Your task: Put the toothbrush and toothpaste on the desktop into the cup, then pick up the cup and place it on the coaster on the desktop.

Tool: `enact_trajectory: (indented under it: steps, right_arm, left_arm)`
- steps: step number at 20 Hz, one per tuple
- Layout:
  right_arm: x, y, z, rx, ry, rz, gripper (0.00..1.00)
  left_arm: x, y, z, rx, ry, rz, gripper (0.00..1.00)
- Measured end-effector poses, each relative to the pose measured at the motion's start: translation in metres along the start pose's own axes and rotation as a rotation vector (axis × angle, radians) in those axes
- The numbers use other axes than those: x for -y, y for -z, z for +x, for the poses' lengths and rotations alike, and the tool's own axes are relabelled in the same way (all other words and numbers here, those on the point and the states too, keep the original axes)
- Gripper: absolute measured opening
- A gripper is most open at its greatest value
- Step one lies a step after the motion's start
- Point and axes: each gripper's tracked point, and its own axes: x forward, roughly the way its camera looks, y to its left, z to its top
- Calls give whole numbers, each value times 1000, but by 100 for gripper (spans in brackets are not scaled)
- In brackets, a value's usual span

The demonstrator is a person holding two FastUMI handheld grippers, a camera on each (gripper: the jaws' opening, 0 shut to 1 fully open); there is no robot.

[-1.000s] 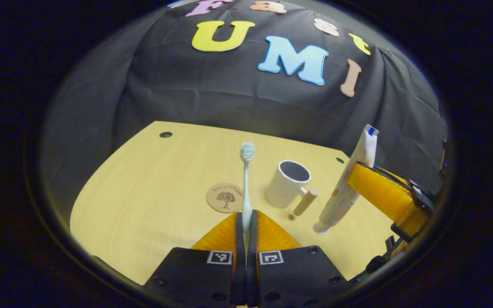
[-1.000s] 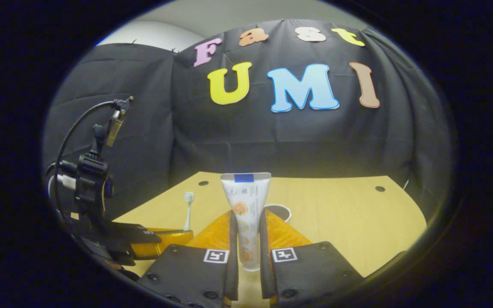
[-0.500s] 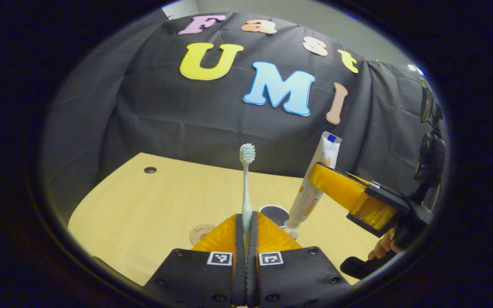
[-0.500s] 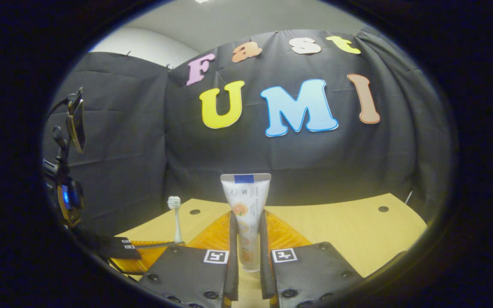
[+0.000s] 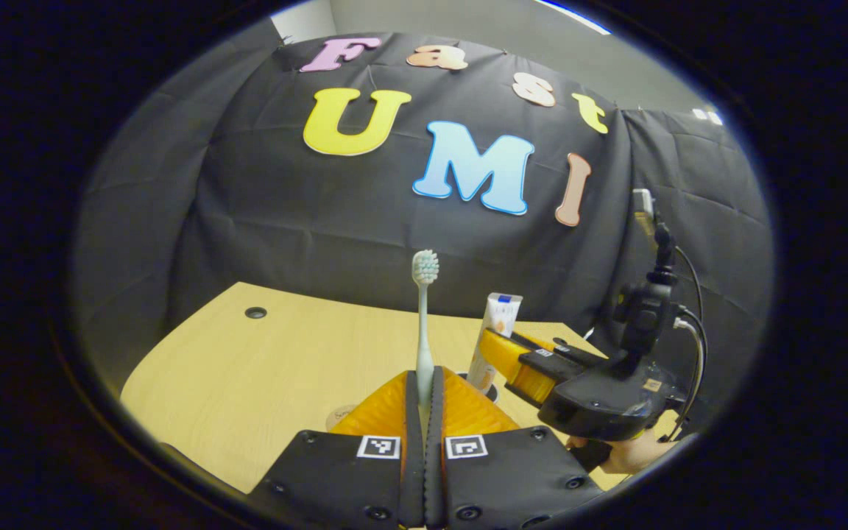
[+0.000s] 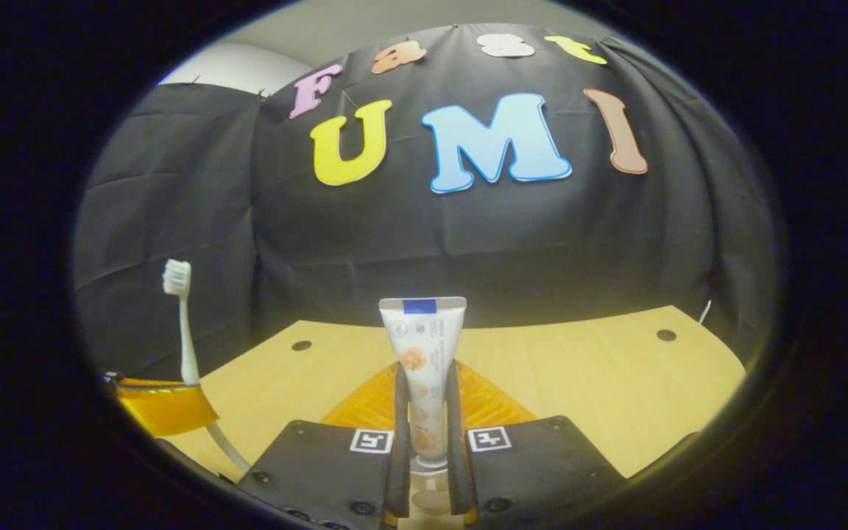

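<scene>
Left gripper: jaws clenched on the toothbrush, gripping its lower handle.
Toothbrush axis: upright, bristle head up, long axis running straight away along the fingers.
Right gripper: jaws clamped on the toothpaste, flat crimped end up, cap end down between the fingers.
Toothpaste in left gripper view: tube nearly upright, just right of the toothbrush, held above the desktop.
Change: half a second ago the tube leaned and sat higher in the left gripper view; now it stands straighter and lower, with the right gripper's body in full sight.
Cup: only a dark sliver of rim, hidden behind the fingers.
Coaster: mostly covered, only an edge visible.
Hand: cut off at the frame's edge.
</scene>
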Motion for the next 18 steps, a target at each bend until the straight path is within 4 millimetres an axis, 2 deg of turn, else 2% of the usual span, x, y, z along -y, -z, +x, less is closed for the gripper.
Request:
enact_trajectory:
  steps: [5, 16, 18]
  right_arm:
    - [-2, 29, 5, -85, 11, -20, 24]
    - [2, 57, 10, -141, 37, -53, 25]
    - [5, 57, 10, -115, 50, -78, 25]
  left_arm:
    - [-8, 3, 3, -3, -7, -9, 8]
    - [-6, 10, 7, -36, 1, 15, 8]
    - [-9, 14, 7, -42, -2, 20, 8]
